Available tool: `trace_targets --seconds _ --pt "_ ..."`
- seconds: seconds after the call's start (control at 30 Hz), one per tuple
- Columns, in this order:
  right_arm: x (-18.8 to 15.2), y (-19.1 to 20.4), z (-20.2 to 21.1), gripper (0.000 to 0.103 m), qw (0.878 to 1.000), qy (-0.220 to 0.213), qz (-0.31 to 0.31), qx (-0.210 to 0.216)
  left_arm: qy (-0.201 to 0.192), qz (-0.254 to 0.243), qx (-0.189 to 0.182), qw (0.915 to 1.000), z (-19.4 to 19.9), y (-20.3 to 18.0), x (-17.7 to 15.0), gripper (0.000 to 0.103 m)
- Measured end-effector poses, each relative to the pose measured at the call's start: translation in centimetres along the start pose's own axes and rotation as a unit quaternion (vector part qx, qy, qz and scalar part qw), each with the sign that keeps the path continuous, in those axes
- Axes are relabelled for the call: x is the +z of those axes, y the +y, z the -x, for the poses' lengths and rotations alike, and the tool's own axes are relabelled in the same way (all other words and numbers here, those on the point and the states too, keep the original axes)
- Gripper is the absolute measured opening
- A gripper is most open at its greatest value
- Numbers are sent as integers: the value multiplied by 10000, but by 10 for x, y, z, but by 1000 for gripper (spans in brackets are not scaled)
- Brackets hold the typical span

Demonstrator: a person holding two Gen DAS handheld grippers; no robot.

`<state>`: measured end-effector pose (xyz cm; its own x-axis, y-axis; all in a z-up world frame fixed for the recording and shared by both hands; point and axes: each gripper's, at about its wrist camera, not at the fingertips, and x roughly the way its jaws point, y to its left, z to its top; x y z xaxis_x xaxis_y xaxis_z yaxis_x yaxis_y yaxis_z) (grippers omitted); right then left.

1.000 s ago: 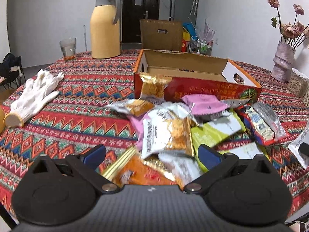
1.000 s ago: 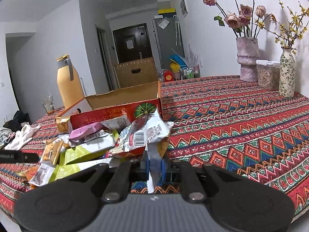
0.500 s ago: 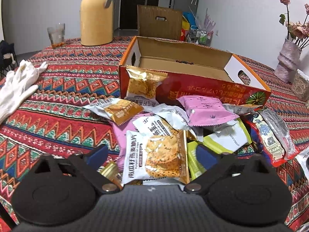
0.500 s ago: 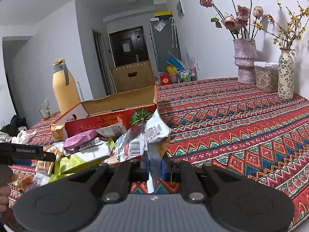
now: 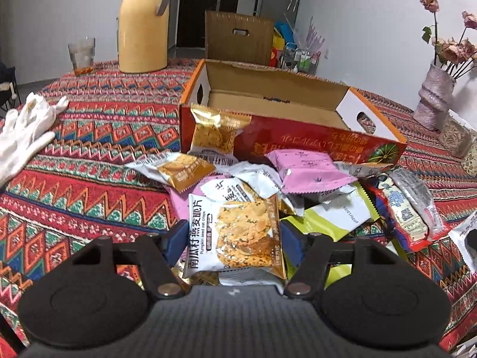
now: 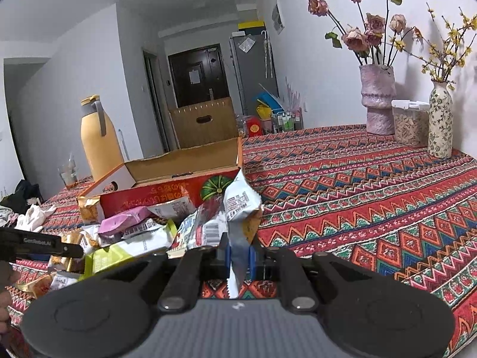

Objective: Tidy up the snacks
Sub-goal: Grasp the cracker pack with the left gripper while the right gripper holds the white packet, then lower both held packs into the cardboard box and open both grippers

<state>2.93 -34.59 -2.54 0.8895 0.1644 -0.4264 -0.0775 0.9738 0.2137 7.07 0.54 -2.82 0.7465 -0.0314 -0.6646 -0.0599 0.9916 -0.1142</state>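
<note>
**Snack pile at open box: both hand-held grippers engaged**

Item 1. Left hand-held gripper (image 5: 232, 237), lower centre of the left wrist view. Fingers part-way closed on either side of a pumpkin seed crisp packet (image 5: 235, 235); whether the blue pads actually press it cannot be told.

Item 2. Right hand-held gripper (image 6: 238, 253), lower centre of the right wrist view. Fingers pinched tight on the crimped edge of a white packet (image 6: 240, 208), which stands upright above them.

Item 3. Snack pile (image 5: 298, 191), centre of the left view, heaped on the patterned tabletop (image 5: 89, 185) against the front wall of the cardboard box (image 5: 298, 137). The box looks nearly bare inside, so sorting seems barely begun.

Item 4. Bystanders: white glove (image 5: 23, 137) at left edge, yellow jug (image 5: 143, 29) upper left, vases (image 6: 378, 98) at right.

Risks, as judged: the glossy crisp packet could slide out of a loose side grip; lifting it may drag overlapping wrappers; the white packet, held only by its seam, could tear or swing loose.
</note>
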Motion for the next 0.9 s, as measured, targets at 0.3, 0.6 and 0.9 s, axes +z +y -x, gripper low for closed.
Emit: trace_targets --seconds 0.3,0.6,0.9 --pt "14 4 6 11 9997 -242 50 59 -479 -246 12 9985 26 -7 19 67" --pt "44 23 -15 11 9984 -470 185 249 -893 -417 -4 9951 31 -21 55 67" --pt "83 47 -54 11 9963 -660 259 495 -1128 -366 -58 9929 16 -36 96 67"
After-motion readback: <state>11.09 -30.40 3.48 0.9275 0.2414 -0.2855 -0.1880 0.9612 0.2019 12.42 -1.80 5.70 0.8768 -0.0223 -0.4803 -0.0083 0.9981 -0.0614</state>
